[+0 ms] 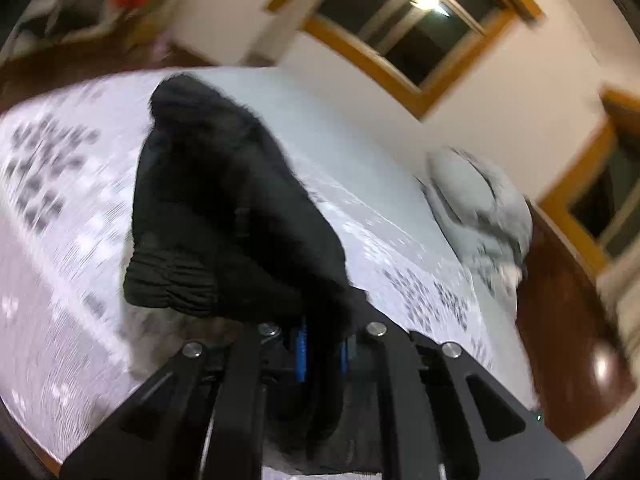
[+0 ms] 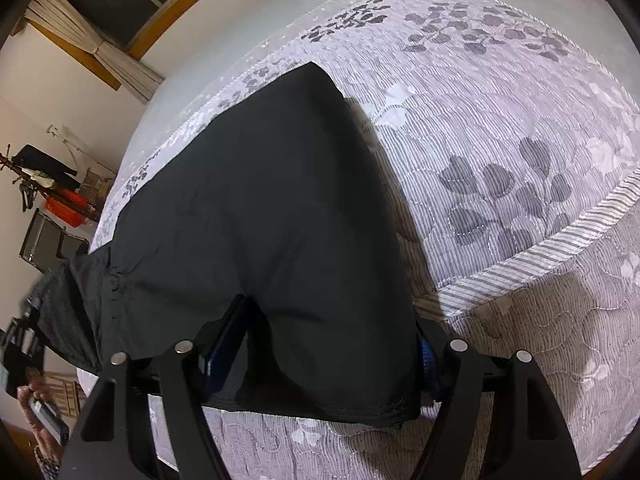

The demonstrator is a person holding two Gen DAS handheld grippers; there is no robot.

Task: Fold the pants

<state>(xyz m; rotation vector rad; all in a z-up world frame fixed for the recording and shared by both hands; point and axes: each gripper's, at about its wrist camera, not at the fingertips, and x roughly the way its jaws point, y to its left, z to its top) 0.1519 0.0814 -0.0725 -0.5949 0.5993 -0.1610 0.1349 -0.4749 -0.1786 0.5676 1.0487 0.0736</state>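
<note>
Black pants [image 2: 260, 208] lie across a bed with a lilac floral quilt [image 2: 500, 128]. In the right wrist view my right gripper [image 2: 320, 354] straddles the hem end; its blue pads [image 2: 426, 356] sit wide apart on either side of the cloth. In the left wrist view my left gripper [image 1: 322, 354] is shut on the pants [image 1: 224, 208], lifting a bunched end with a ribbed waistband [image 1: 172, 284] above the quilt [image 1: 72, 216]. That view is motion-blurred.
A grey pillow [image 1: 480, 208] lies at the head of the bed. Wood-framed windows [image 1: 404, 20] are on the wall behind. A clothes stand and orange crate [image 2: 64, 204] stand beside the bed. The bed's front edge [image 2: 540, 256] drops off near my right gripper.
</note>
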